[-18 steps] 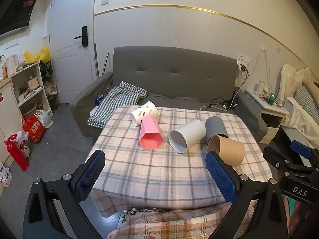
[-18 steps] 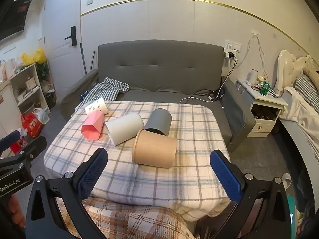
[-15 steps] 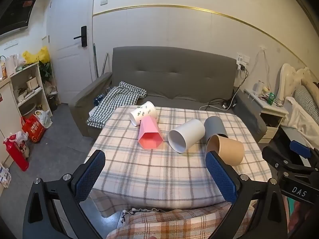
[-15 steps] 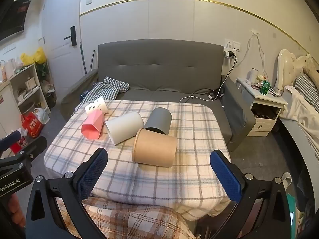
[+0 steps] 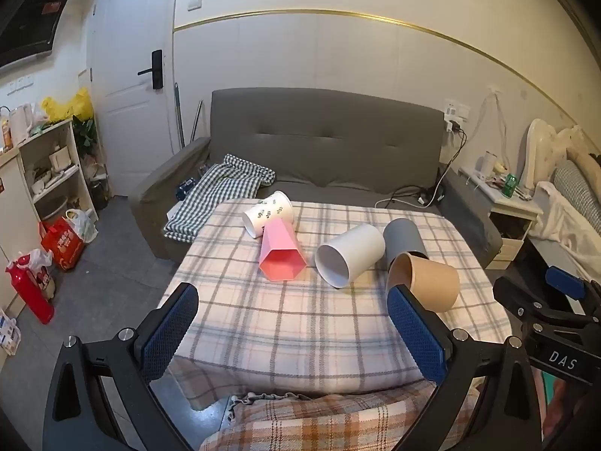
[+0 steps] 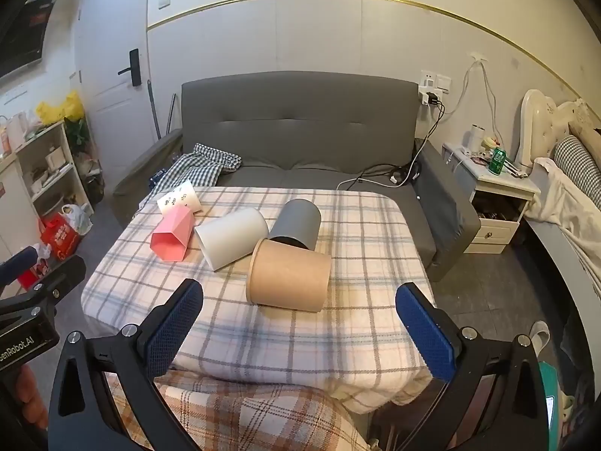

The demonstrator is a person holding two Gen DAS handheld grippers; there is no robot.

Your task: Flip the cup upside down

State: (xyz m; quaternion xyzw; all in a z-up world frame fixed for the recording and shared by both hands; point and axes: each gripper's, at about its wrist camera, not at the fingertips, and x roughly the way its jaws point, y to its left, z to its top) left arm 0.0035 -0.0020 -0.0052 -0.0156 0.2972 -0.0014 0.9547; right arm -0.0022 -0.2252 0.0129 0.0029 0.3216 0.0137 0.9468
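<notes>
- Left gripper [image 5: 293,332], low in the left wrist view: jaws spread wide and holding nothing, short of the table's near edge, probably waiting to pick a cup.
- Spotted cup [image 5: 267,214] and pink cup [image 5: 281,253], centre-left of that view: both on their sides, touching, near the table's [image 5: 300,330] far-left edge.
- White cup [image 6: 231,236], grey cup [image 6: 296,223] and brown cup [image 6: 289,280], centre of the right wrist view: tipped over, bunched together; none yet flipped.
- Bare cloth lies in front of and right of the brown cup, room to approach.
- Right gripper [image 6: 300,330], low in that view: jaws wide apart, empty, facing the brown cup.
</notes>
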